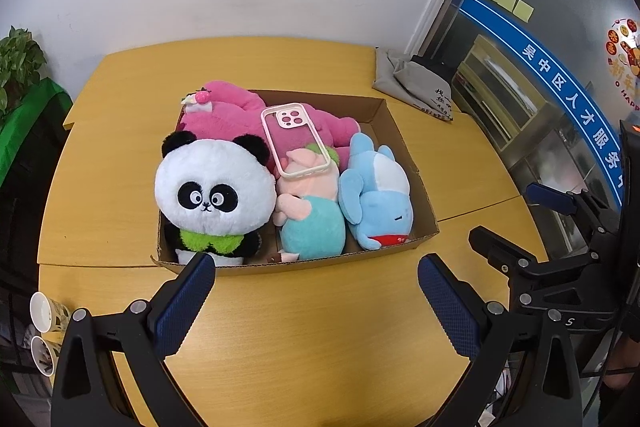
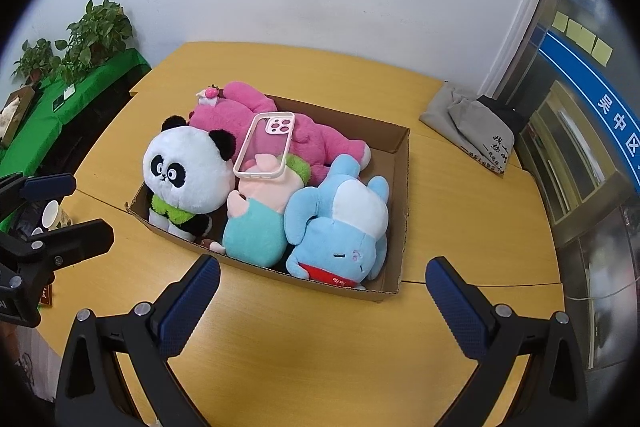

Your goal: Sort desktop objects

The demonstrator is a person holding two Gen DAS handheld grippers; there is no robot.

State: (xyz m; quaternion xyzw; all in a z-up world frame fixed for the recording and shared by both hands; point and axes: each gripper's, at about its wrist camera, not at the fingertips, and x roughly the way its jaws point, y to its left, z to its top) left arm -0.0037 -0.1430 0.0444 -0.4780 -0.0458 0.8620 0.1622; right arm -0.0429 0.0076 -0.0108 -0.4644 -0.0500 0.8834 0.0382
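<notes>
A shallow cardboard box [image 1: 404, 143] [image 2: 400, 227] sits on the yellow table. It holds a panda plush [image 1: 214, 195] [image 2: 184, 171], a large pink plush [image 1: 232, 119] [image 2: 320, 143], a pink-and-teal plush [image 1: 312, 223] [image 2: 256, 227] and a blue plush [image 1: 380, 199] [image 2: 340, 227]. A clear phone case with a pink rim [image 1: 296, 139] [image 2: 266, 143] lies on top of the plushes. My left gripper [image 1: 316, 263] is open and empty, just short of the box's near wall. My right gripper [image 2: 324, 267] is open and empty, at the box's near corner.
A folded grey cloth bag [image 1: 420, 87] [image 2: 472, 123] lies at the table's far right. Paper cups [image 1: 44, 315] [image 2: 54, 215] stand off the left edge. Plants on a green-covered stand [image 2: 72, 87] are at the left. A glass door is at the right.
</notes>
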